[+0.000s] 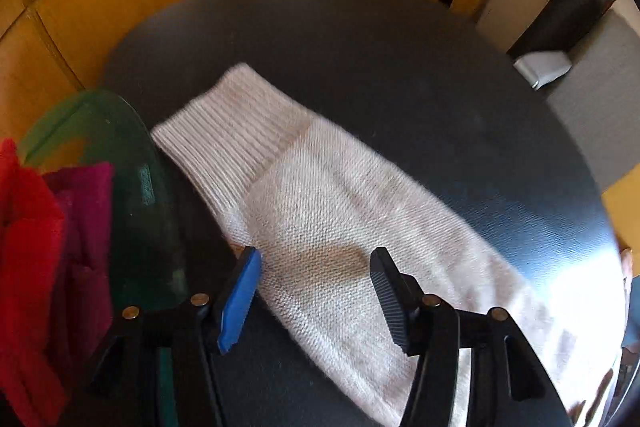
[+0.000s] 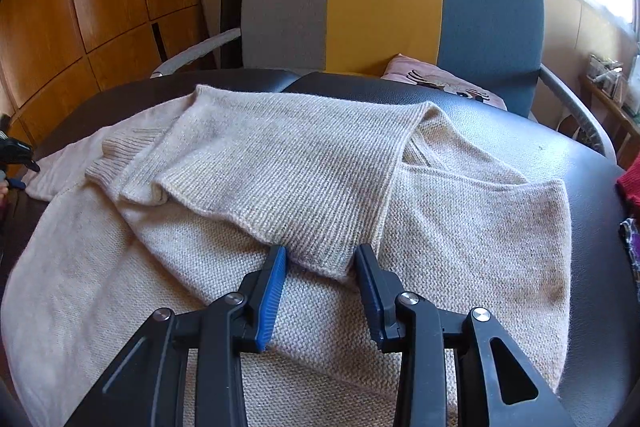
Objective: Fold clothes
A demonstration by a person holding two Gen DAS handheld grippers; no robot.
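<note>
The sweater [image 2: 280, 187] lies on the surface [image 2: 580, 207], half folded: one flap over its body. The right gripper [image 2: 320, 267] is clamped on that flap; the left gripper [image 1: 316, 291], jaws apart, hangs over a sleeve [image 1: 320, 195] left to fold.

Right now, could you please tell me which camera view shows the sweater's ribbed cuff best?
The left wrist view: the ribbed cuff lies flat, unobstructed, close on the dark table. The right wrist view shows only a bunched cuff.
</note>
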